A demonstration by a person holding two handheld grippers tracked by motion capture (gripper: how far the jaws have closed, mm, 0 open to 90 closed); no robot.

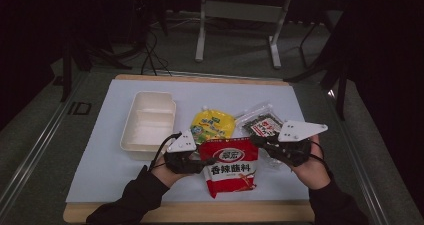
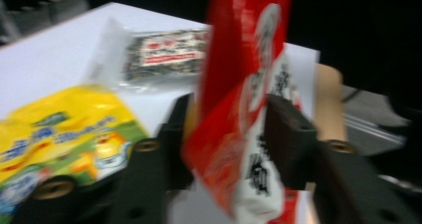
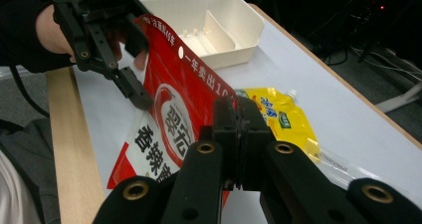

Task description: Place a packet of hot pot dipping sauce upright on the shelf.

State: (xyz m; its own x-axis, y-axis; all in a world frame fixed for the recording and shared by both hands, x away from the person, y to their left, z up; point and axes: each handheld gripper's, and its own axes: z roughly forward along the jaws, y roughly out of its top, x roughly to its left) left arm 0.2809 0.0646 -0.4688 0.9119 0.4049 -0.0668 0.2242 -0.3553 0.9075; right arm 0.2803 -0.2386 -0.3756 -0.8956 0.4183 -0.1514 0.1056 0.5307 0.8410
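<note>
A red pouch (image 1: 232,167) with white lettering hangs tilted over the front of the white mat (image 1: 100,155), held at its two upper corners. My left gripper (image 1: 207,161) has the left corner between its jaws; in the left gripper view the red pouch (image 2: 239,84) spans the gap of that gripper (image 2: 229,129) and touches both pads. My right gripper (image 1: 255,140) pinches the right corner. In the right gripper view its jaws (image 3: 241,129) are pressed together on the edge of the red pouch (image 3: 169,104), and the left gripper (image 3: 137,67) straddles the far corner.
A white two-compartment tray (image 1: 125,135) stands at the back left. Just behind the red pouch lies a yellow spouted pouch (image 1: 214,125), and to its right a clear seaweed packet (image 1: 260,122). The mat rests on a wooden board (image 1: 190,212). A table frame stands beyond.
</note>
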